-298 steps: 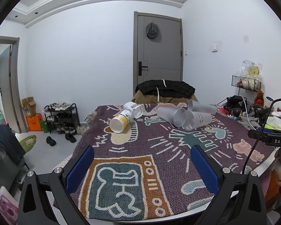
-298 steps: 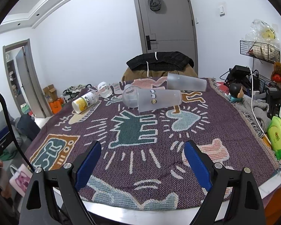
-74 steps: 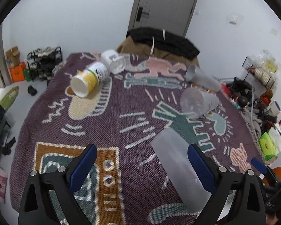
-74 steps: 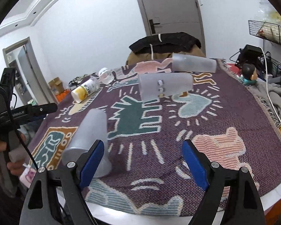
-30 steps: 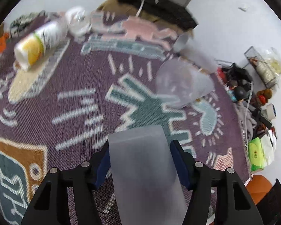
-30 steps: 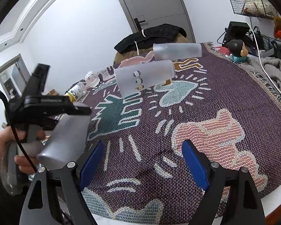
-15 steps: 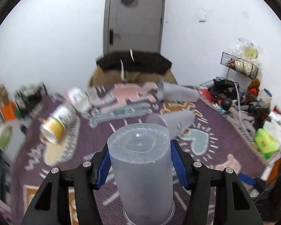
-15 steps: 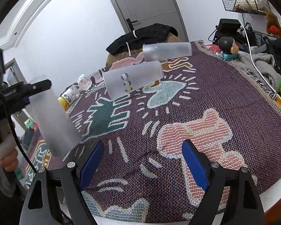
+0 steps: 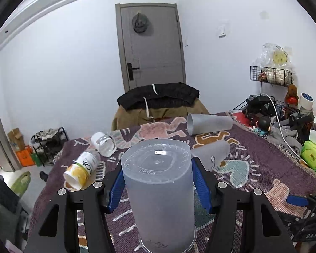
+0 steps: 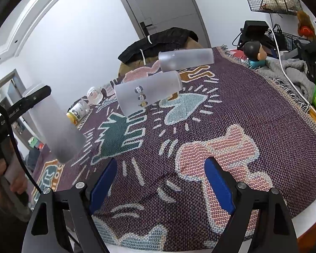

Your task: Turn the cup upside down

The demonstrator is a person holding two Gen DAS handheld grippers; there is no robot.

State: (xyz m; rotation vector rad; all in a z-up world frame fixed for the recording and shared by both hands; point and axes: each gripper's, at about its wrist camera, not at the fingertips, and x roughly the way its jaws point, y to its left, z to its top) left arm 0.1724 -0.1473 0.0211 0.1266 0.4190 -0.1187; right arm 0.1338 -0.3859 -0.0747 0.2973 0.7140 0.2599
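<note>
Gripping a frosted cup (image 9: 160,191) with the left gripper (image 9: 159,187), blue fingers (image 9: 115,189) pressing against both sides of its wall. Holding the cup inverted, closed base up and facing the left wrist camera, open rim down at the lower edge of that view. Showing in the right wrist view as the same cup (image 10: 54,124) tilting, rim end lowest, apparently hanging just above the patterned blanket (image 10: 231,109) over the tabletop, though contact with the cloth cannot be told. Clutching the left gripper's handle at the far left edge of that view, the person's left hand (image 10: 2,175).

Hovering low over the near edge of the blanket, the right gripper (image 10: 161,181), fingers (image 10: 219,181) spread wide and holding nothing.

Lying on its side in the middle of the blanket, a second frosted cup (image 10: 147,94) bearing small printed figures. Resting just behind it, also on its side, a third frosted cup (image 10: 185,59). Lying farther left, well apart from these, a yellow-labelled bottle (image 9: 82,168) and a clear jar (image 9: 103,143), both tipped over. Draping over a chair beyond the far edge, a black jacket (image 9: 158,97).
</note>
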